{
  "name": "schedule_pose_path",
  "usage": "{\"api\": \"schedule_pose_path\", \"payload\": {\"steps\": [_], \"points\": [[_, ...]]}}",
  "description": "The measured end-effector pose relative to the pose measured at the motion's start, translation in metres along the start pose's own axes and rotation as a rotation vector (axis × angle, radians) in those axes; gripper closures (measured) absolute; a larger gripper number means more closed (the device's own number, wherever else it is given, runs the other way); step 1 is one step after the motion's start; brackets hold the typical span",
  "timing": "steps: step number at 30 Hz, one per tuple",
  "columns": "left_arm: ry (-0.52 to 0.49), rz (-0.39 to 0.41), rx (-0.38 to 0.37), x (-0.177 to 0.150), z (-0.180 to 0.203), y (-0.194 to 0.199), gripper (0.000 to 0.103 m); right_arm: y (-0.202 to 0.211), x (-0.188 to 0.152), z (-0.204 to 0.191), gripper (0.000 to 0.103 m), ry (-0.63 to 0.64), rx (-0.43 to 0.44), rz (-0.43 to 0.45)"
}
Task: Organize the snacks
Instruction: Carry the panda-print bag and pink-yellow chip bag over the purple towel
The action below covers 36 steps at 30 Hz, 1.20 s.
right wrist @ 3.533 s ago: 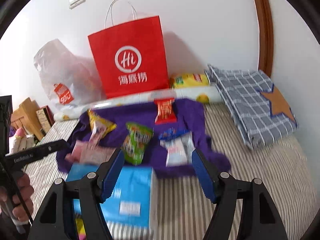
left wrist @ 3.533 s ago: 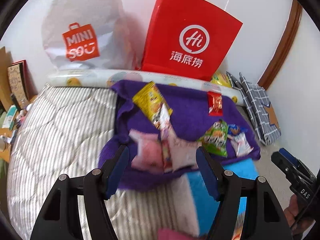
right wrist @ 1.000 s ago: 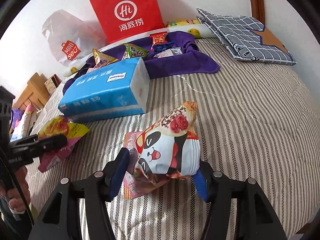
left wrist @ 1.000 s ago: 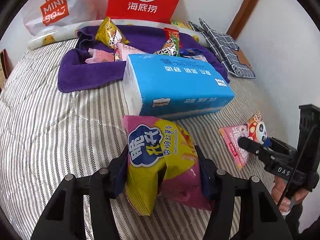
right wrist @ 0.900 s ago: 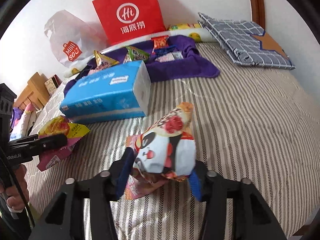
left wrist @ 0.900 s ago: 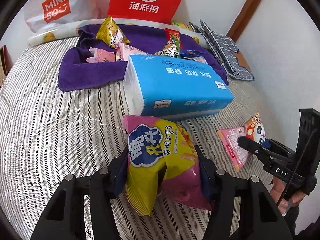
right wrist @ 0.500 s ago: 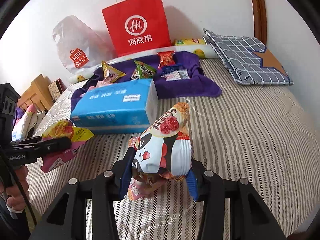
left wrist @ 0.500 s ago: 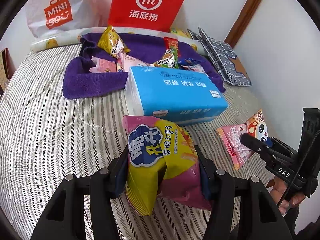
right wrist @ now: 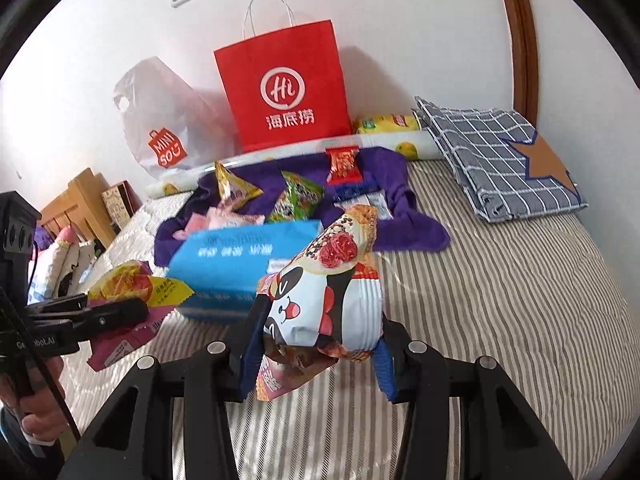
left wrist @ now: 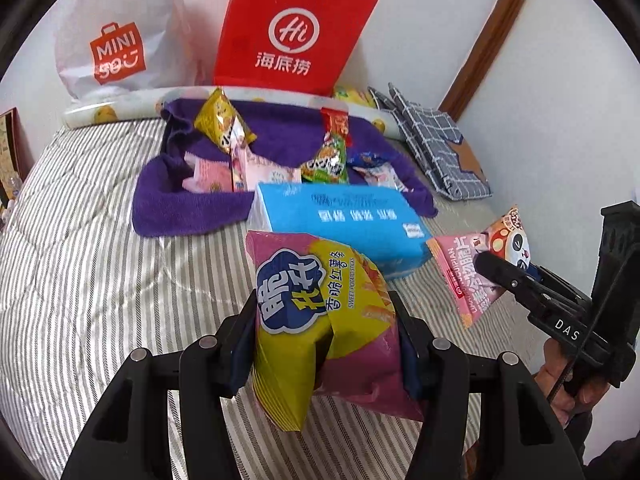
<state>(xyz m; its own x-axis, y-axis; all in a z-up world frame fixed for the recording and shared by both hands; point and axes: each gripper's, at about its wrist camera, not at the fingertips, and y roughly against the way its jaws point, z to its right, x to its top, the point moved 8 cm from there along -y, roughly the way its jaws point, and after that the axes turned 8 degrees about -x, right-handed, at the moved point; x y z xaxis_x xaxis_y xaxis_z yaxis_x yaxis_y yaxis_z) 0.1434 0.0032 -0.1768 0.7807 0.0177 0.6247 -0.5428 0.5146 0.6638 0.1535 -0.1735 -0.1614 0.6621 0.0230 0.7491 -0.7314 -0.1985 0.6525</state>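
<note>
Snacks were in hand on both sides at inspection. The left gripper (left wrist: pixel 326 344) was clamped across the middle of a sweet potato stick bag (left wrist: pixel 320 320), yellow and magenta, carried clear of the striped bed cover (left wrist: pixel 88 280). The right gripper (right wrist: pixel 316 352) was closed on a panda-print snack bag (right wrist: pixel 328 292), likewise held off the bedding, with its lower seal hanging below the jaws.

Both bags appeared puffed with air and, in my judgement, light. The film was creased where the pads pressed, so it is soft and yields readily. The glossy surface is probably slippery, and the contents are likely brittle. A mid-body hold with moderate pressure suits them; a harder squeeze risks crushing the contents or bursting a seal.

Further small packets lay on the purple towel (left wrist: pixel 168 208) beyond the blue tissue pack (left wrist: pixel 340 220), with the red paper bag (right wrist: pixel 284 88) and a white plastic bag (left wrist: pixel 116 36) against the wall.
</note>
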Motion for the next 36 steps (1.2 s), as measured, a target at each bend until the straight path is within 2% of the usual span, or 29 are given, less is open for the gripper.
{"api": "schedule_pose_path", "payload": {"steps": [8, 19, 36], "points": [[0.001, 0.035, 0.007, 0.02, -0.007, 0.007, 0.045, -0.005, 0.027, -0.006, 0.059, 0.004, 0.004, 0.037], [0.012, 0.084, 0.047, 0.065, -0.023, 0.004, 0.045, -0.018, 0.068, -0.007, 0.059, 0.011, -0.019, 0.082], [0.009, 0.148, 0.117, 0.129, -0.05, -0.009, 0.045, -0.062, 0.131, -0.008, 0.06, 0.009, -0.017, 0.131]]}}
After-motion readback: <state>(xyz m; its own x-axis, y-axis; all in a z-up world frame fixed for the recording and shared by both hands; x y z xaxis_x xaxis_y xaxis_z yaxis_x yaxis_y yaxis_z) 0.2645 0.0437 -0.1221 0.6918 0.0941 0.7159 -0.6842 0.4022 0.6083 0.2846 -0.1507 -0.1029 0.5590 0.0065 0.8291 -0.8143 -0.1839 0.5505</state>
